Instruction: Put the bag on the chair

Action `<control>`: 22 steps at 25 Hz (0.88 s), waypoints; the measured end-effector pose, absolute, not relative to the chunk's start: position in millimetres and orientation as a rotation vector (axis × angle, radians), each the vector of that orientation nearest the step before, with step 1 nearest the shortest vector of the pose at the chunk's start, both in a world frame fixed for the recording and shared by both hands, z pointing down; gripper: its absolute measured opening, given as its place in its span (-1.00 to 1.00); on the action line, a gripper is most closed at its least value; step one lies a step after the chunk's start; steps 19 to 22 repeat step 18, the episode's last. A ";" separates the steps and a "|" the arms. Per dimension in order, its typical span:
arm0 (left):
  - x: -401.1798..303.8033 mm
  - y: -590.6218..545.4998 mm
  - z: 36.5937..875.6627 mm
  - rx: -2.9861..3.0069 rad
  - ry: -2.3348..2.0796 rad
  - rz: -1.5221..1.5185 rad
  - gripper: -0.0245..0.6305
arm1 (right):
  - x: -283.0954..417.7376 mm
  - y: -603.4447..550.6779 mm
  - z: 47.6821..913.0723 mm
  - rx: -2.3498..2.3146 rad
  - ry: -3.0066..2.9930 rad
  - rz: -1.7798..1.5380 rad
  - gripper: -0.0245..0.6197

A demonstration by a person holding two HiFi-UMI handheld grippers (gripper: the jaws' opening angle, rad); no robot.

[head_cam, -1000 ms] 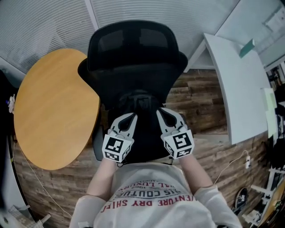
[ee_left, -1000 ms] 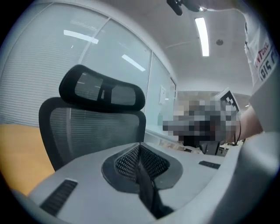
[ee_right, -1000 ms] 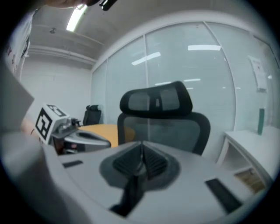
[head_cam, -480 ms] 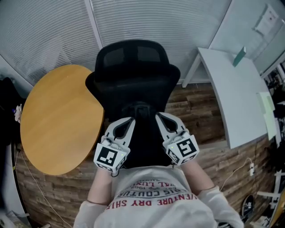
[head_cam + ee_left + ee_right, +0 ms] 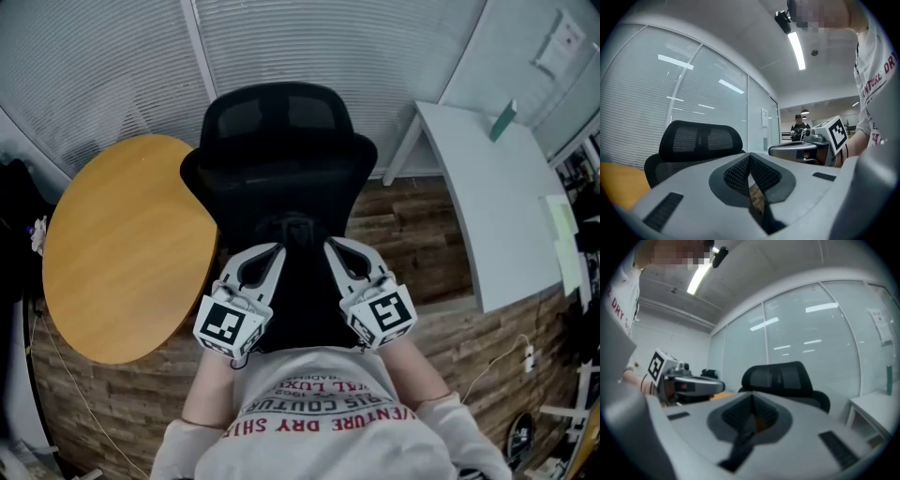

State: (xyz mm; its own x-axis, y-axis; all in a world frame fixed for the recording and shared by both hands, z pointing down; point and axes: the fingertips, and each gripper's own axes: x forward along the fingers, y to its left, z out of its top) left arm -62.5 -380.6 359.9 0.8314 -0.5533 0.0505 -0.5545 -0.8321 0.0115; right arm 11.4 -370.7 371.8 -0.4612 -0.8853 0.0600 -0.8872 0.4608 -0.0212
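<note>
Head view: left hand-held gripper (image 5: 274,251) and right hand-held gripper (image 5: 333,246) level before office chair (image 5: 281,150), black bag (image 5: 298,286) between them. Left gripper view: jaws clenched on strap (image 5: 765,216). Right gripper view: likewise clenched on strap (image 5: 738,446). Advice: carry both evenly over the seat

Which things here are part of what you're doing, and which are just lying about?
Part of the job:
black bag
black chair
left hand-held gripper and right hand-held gripper, each shut on a bag strap

Just lying about:
round wooden table
white desk
</note>
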 end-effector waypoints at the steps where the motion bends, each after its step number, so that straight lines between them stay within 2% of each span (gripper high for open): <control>1: -62.5 -381.5 360.4 2.981 -0.909 0.076 -0.83 | 11.2 -370.1 372.1 1.608 -2.646 0.069 -0.84; 22: -64.8 -381.3 366.1 2.967 -0.935 0.102 -0.83 | 11.1 -365.2 371.4 1.612 -2.635 0.040 -0.84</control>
